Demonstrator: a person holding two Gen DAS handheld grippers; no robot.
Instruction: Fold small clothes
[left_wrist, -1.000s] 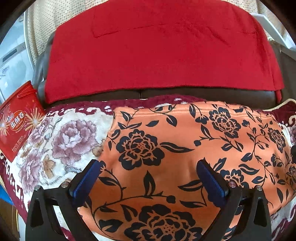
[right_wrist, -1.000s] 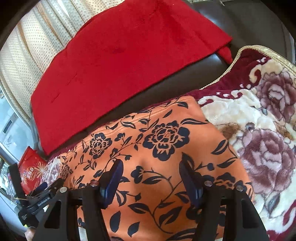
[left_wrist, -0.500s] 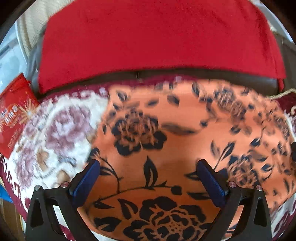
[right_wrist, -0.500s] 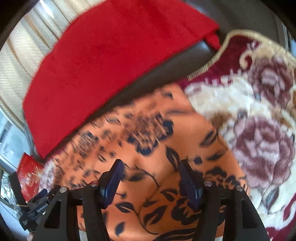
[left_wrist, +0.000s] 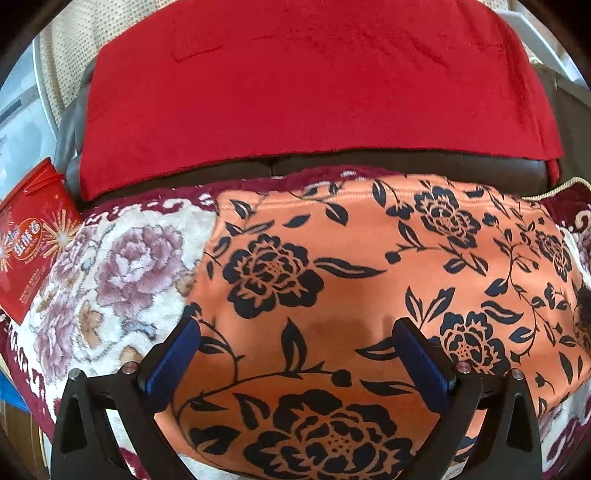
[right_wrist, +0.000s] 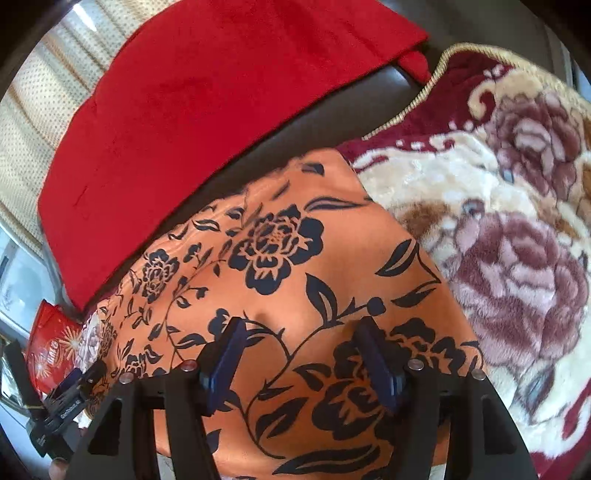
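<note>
An orange garment with black flowers (left_wrist: 351, 280) lies folded flat on a floral plush blanket (left_wrist: 122, 258). My left gripper (left_wrist: 295, 347) hovers open over its near left part, blue pads wide apart, holding nothing. In the right wrist view the same garment (right_wrist: 288, 266) fills the middle. My right gripper (right_wrist: 301, 347) is open above its near right part and holds nothing. The left gripper (right_wrist: 79, 376) also shows at the far left of that view.
A red cloth (left_wrist: 314, 85) drapes the dark sofa back (left_wrist: 406, 166) behind the garment. A red printed bag (left_wrist: 29, 240) stands at the left. The floral blanket (right_wrist: 498, 240) spreads to the right. Curtains (right_wrist: 33, 122) hang behind.
Both cameras shook briefly and settled; the grippers stay open over the garment, with the right one shifted slightly toward the garment's right edge.
</note>
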